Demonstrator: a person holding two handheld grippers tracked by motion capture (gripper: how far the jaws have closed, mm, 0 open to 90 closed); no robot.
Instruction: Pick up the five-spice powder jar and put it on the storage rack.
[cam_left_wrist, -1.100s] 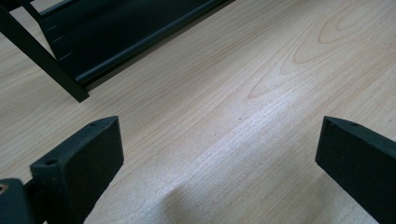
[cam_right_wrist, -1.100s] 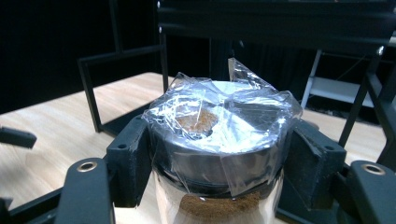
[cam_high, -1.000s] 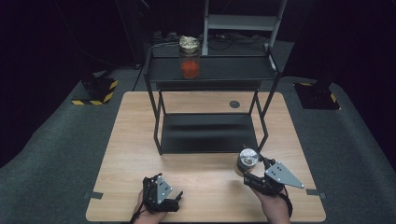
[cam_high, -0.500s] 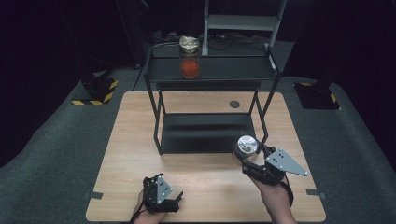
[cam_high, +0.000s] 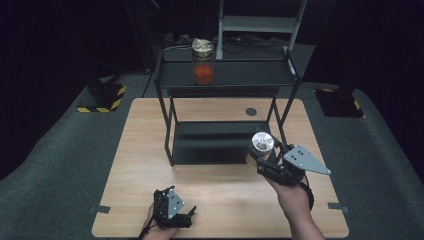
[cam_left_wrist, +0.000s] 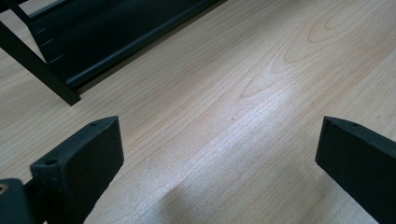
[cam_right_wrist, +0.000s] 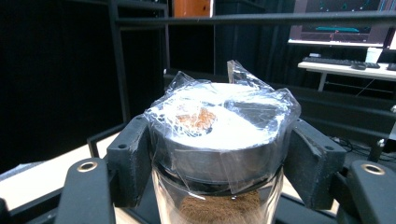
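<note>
Above the table's right side, the right gripper (cam_high: 264, 159) tilts forward, jaws clamped on a foil-capped jar (cam_high: 260, 146).

Brown-filled jar (cam_right_wrist: 219, 154), seemingly silver lid (cam_high: 262, 141).

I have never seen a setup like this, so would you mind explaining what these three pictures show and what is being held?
A person works at a wooden table, holding a two-jaw tool in each hand. The high view looks down from above. The right tool is shut on a glass jar, gripping it at its plastic-wrapped lid; the right gripper view, from that tool's own camera, shows brown powder inside. The left tool sits near the table's front edge; its own view shows the jaws apart with only bare wood between them. On the table stands a black metal shelf, with a second jar holding something orange on its top level.
</note>
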